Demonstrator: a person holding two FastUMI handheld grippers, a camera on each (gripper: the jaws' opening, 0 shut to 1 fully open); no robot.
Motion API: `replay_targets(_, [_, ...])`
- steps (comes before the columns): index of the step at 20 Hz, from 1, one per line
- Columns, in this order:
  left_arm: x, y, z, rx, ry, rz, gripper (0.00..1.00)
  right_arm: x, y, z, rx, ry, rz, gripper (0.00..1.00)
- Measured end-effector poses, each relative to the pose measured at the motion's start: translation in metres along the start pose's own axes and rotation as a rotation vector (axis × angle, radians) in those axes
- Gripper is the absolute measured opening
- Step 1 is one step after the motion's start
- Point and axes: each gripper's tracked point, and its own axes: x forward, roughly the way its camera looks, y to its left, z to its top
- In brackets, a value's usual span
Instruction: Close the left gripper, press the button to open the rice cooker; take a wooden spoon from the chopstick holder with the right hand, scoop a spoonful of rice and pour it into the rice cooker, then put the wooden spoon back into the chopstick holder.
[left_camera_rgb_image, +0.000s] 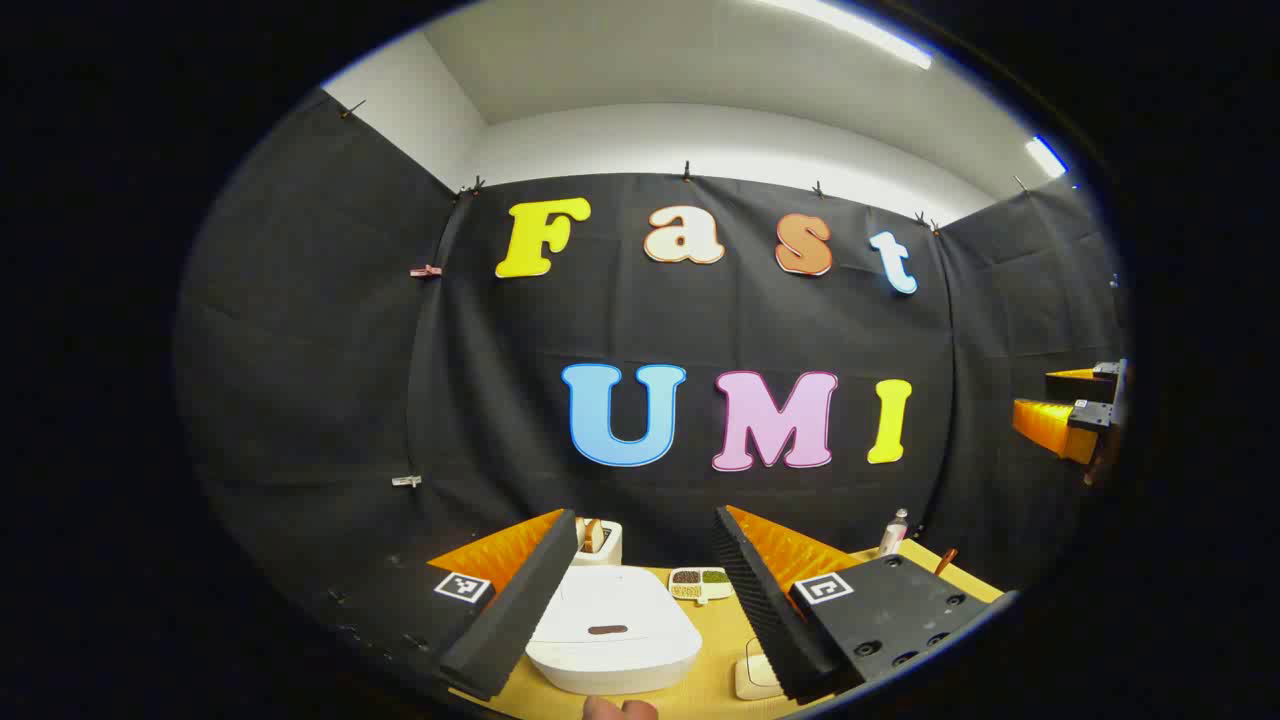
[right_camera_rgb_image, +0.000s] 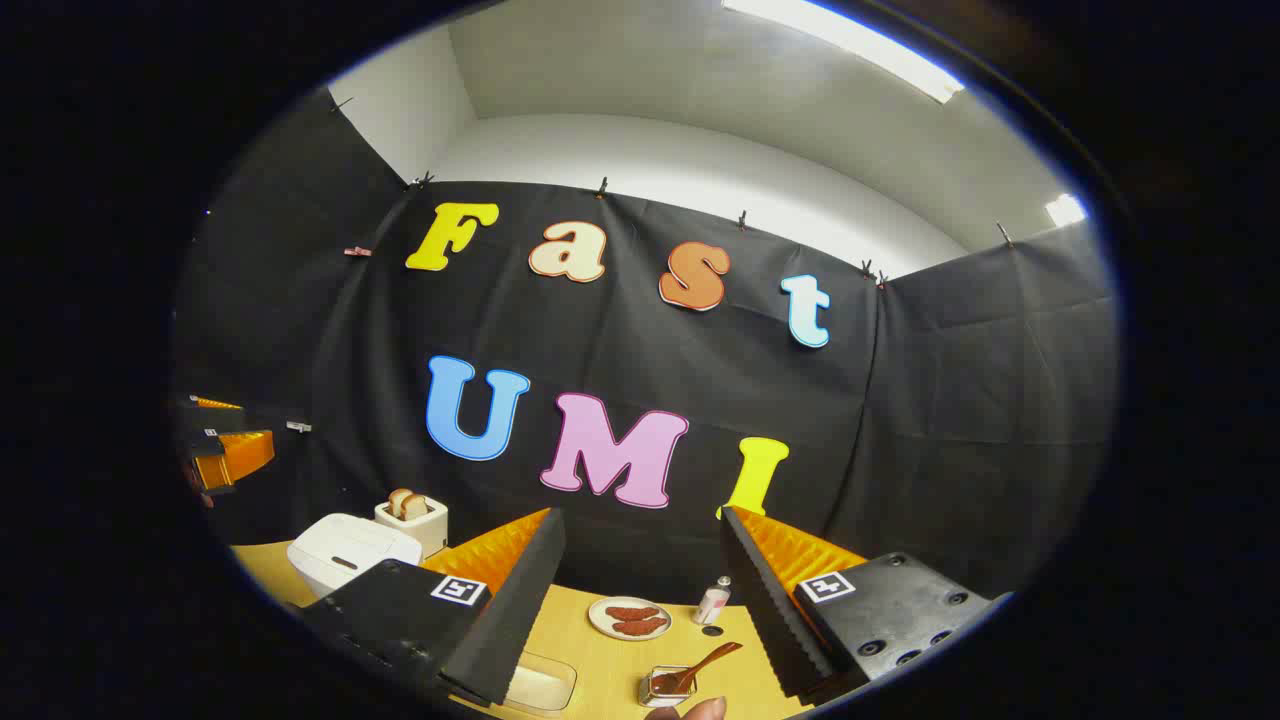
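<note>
The white, rounded-square plastic rice cooker (left_camera_rgb_image: 613, 630) sits with its lid down on the yellow wooden table (left_camera_rgb_image: 700, 690), at six o'clock in the left gripper view, framed between that tool's two fingers. The left gripper (left_camera_rgb_image: 645, 590) hangs above it with fingers spread wide and grasping nothing, so by this evidence the first step, clenching the fingers and pressing the lid button, is not yet done. Everything after it also remains.

The right gripper (right_camera_rgb_image: 640, 600) is likewise released and empty. At six o'clock in the right gripper view a brown wooden spoon (right_camera_rgb_image: 705, 665) leans in a small clear square container (right_camera_rgb_image: 665, 688), untouched; whether that is the chopstick holder I cannot tell. Beyond lie a round white plate of reddish-brown pieces (right_camera_rgb_image: 629, 617) and a small white bottle (right_camera_rgb_image: 713, 602).

The left gripper view alone offers a divided white tray of grains (left_camera_rgb_image: 700, 583) at one o'clock of the cooker; the right gripper view places the cooker at nine o'clock, beside a white toaster holding bread (right_camera_rgb_image: 412, 520).
</note>
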Motion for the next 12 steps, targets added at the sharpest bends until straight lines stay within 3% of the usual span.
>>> replay_targets(12, [-0.008,-0.001,-0.006,0.013,0.021,-0.012,0.95,-0.020,0.018,-0.013,0.045,0.034,0.030,0.97])
